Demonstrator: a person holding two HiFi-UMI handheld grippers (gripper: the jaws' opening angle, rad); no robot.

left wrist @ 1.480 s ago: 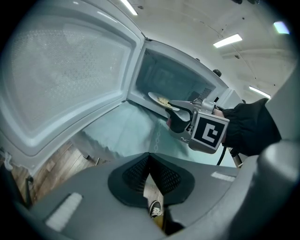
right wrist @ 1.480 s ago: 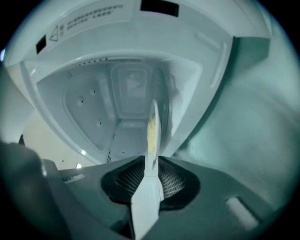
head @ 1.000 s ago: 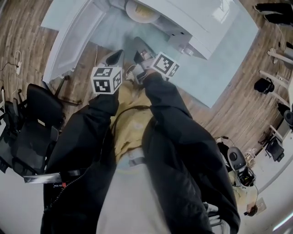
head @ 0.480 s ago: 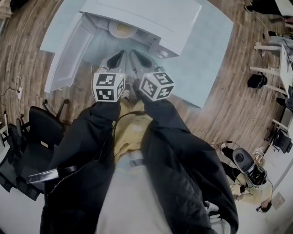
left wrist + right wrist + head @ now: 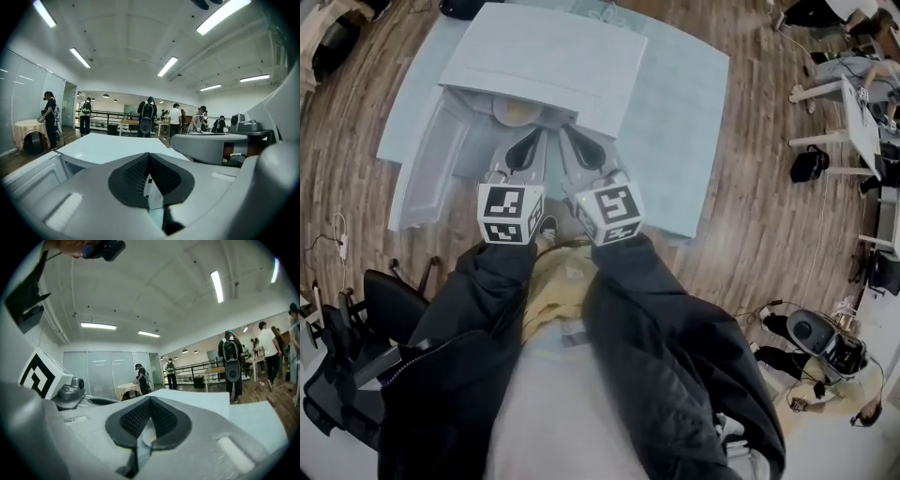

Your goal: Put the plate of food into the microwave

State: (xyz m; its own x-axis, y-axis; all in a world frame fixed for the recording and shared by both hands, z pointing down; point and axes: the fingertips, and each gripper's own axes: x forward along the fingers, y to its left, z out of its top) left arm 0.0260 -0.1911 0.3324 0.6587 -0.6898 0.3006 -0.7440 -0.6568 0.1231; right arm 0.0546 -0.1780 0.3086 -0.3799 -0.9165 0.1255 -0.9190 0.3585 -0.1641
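**Confirming Plate Placement in the Microwave**

Looking down from the head view, the microwave [image 5: 548,61] is standing on a pale blue table [image 5: 675,141]. Its door [image 5: 427,178] is hanging open to the left. The plate of food [image 5: 517,112] is resting inside the cavity, just behind the front opening, with only its near part showing under the top panel. Nothing else is showing in the cavity. The left gripper [image 5: 528,142] and the right gripper [image 5: 574,141] are hovering side by side in front of the opening, with their tips pointing at the plate. Neither gripper is touching the plate.

In the left gripper view, the left gripper [image 5: 149,161] is holding its jaws pressed together, and nothing is sitting between the pads. The microwave top is lying just beyond the tips, and the body of the right gripper is showing alongside at the right.

In the right gripper view, the right gripper [image 5: 150,406] is likewise holding its jaws fully together and is carrying nothing. A pale rounded sliver is showing through the gap below the pads. It is probably the plate in the cavity, but too little of it is visible to be sure.

Step in hand: the loading step is appearing complete, because the plate is lying in the cavity and both grippers are empty.

Next move: the grippers are needing to clear the opening without nudging the plate. If the door is to be shut, the left gripper is sitting nearer to it. Pushing on the door's outer face should suffice, so no grip is looking necessary.
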